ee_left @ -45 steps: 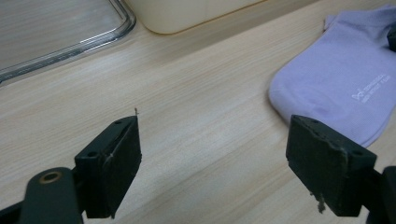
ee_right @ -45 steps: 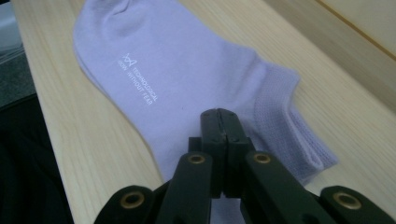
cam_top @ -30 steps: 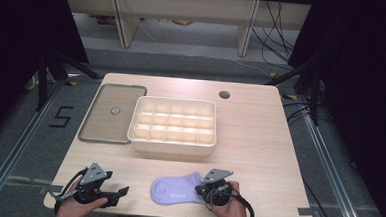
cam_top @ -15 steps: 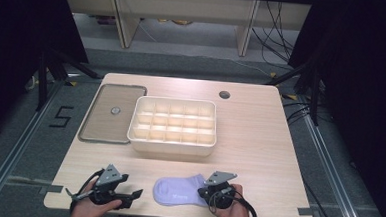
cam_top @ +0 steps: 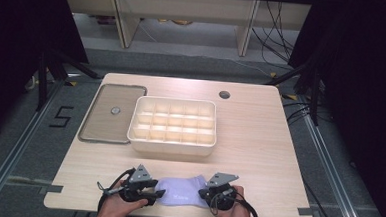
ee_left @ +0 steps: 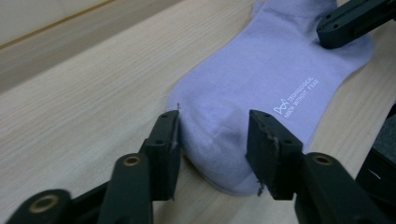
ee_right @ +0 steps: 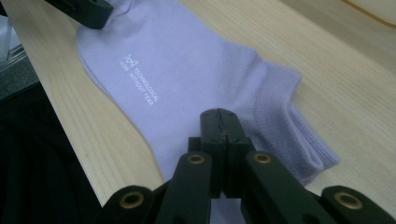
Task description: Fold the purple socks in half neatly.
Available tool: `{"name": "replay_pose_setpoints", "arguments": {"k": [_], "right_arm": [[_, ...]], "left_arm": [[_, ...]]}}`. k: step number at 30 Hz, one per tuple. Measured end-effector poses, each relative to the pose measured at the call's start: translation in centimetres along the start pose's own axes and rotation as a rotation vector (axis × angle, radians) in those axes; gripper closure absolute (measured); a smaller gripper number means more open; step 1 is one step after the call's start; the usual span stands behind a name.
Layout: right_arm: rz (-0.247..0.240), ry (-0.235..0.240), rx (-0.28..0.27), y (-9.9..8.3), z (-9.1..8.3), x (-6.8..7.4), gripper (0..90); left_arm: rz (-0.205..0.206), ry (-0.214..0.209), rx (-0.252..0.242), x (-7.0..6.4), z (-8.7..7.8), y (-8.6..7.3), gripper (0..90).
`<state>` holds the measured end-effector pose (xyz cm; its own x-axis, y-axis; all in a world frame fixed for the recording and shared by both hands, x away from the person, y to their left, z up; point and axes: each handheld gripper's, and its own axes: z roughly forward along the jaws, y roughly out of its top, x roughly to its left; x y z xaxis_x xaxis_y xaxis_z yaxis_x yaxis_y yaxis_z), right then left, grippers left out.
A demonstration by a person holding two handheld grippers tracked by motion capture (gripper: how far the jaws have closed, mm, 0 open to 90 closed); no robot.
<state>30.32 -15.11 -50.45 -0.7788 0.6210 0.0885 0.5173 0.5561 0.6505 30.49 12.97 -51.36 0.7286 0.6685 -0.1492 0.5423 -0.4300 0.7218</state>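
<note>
Left tool (ee_left: 212,140) moved in, spread around lilac sock (ee_left: 266,84) toe, right tool (ee_right: 225,128) clamped on sock, print "TECHNOLOGICAL"

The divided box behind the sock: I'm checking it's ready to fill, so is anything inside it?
The cream divided box shows bare compartments in the high view; none appears to hold anything. The near row's floors are partly hidden by the front wall, so something small there can't be ruled out.

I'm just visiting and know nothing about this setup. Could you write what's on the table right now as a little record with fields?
Table: light wood
Sock: pale purple, flat near the front edge
Left gripper: open, jaws either side of the sock's toe
Right gripper: shut on the sock near its cuff
Box: cream, divided into compartments
Lid: flat, left of the box
</note>
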Motion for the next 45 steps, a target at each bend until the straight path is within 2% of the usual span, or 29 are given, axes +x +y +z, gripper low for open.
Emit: {"name": "replay_pose_setpoints", "arguments": {"k": [4,6,7,9,10,13,14,15,16,17,18,19,20,23,24,25,26,27,28,29,30,31,34,37,41,42,45], "right_arm": [[0.001,-0.002,0.001,0.0,0.0,0.0,90.0],[-0.001,-0.002,0.002,0.0,-0.1,0.1,90.0],[-0.002,0.001,0.001,0.0,-0.1,0.1,90.0],[0.004,0.004,-0.004,0.1,-0.2,0.1,90.0],[0.018,-0.021,-0.021,0.1,-0.2,0.3,90.0],[-0.007,0.002,-0.031,0.8,-0.5,0.9,90.0],[-0.014,0.006,-0.054,0.9,-0.2,1.2,90.0],[-0.026,0.017,-0.051,1.2,-0.1,1.5,90.0],[-0.042,0.033,-0.034,1.6,0.2,1.9,90.0],[-0.030,0.042,-0.030,1.7,0.4,2.3,90.0],[-0.063,0.052,-0.035,2.0,0.8,2.4,90.0],[-0.070,0.059,-0.049,2.2,1.1,2.7,90.0],[-0.078,0.076,-0.024,2.6,1.5,3.1,90.0],[-0.117,0.078,-0.001,2.9,2.6,3.9,90.0],[-0.110,0.076,0.035,3.0,3.0,4.3,90.0],[-0.131,0.104,0.026,3.1,3.4,4.3,90.0],[-0.132,0.113,0.027,3.2,3.5,4.4,90.0],[-0.131,0.101,0.023,3.3,3.6,4.6,90.0],[-0.144,0.110,0.032,3.5,3.7,4.7,90.0],[-0.147,0.115,0.015,3.6,4.0,4.8,90.0],[-0.143,0.118,0.023,3.8,4.1,4.9,90.0],[-0.143,0.120,0.035,3.9,4.1,5.0,90.0],[-0.150,0.124,0.002,4.5,4.0,4.8,90.0],[-0.138,0.055,-0.025,5.4,3.4,3.6,90.0],[-0.105,0.023,-0.015,6.4,4.0,1.9,90.0],[-0.118,0.021,-0.020,6.4,4.3,1.5,90.0],[-0.118,0.005,0.029,6.6,5.2,1.1,90.0]], "left_arm": [[0.018,0.010,-0.006,-0.2,0.5,0.2,66.4],[0.041,0.009,-0.010,-0.3,0.5,0.3,74.4],[0.067,0.004,-0.009,-0.2,0.4,0.4,77.3],[0.067,0.000,-0.014,-0.2,0.4,0.4,80.7],[0.073,0.005,-0.011,-0.1,0.3,0.4,81.4],[0.058,-0.011,-0.027,-0.1,0.2,0.4,82.0],[0.085,-0.008,-0.019,0.2,0.1,0.5,82.1],[0.064,-0.017,-0.027,0.2,-0.1,0.5,82.2],[0.072,-0.021,-0.029,0.4,-0.3,0.6,82.2],[0.049,-0.031,-0.049,0.4,-0.3,0.6,82.2],[0.054,-0.027,-0.043,0.5,-0.5,0.7,82.1],[0.068,-0.023,-0.040,0.7,-0.8,0.8,82.2],[0.076,-0.024,-0.039,0.9,-0.9,0.9,82.2],[0.054,-0.034,-0.049,1.0,-1.3,1.0,82.2],[0.073,-0.035,-0.043,1.1,-1.5,1.1,82.3],[0.077,-0.034,-0.043,1.2,-1.6,1.1,82.3],[0.069,-0.034,-0.051,1.3,-1.7,1.2,82.3],[0.089,-0.042,-0.053,1.4,-2.0,1.2,82.3],[0.070,-0.039,-0.058,1.3,-2.2,1.3,82.3],[0.073,-0.042,-0.063,1.3,-2.5,1.3,82.3],[0.089,-0.045,-0.064,1.3,-2.6,1.4,82.3],[0.076,-0.043,-0.064,1.2,-2.7,1.4,82.3],[0.075,-0.059,-0.073,0.9,-2.8,1.4,82.3],[0.096,-0.066,-0.056,0.8,-2.8,1.5,82.3],[0.089,-0.074,-0.063,0.6,-2.7,1.7,82.3],[0.093,-0.070,-0.068,0.6,-2.7,1.7,82.3],[0.117,-0.076,-0.055,0.9,-3.0,1.8,82.3]]}}
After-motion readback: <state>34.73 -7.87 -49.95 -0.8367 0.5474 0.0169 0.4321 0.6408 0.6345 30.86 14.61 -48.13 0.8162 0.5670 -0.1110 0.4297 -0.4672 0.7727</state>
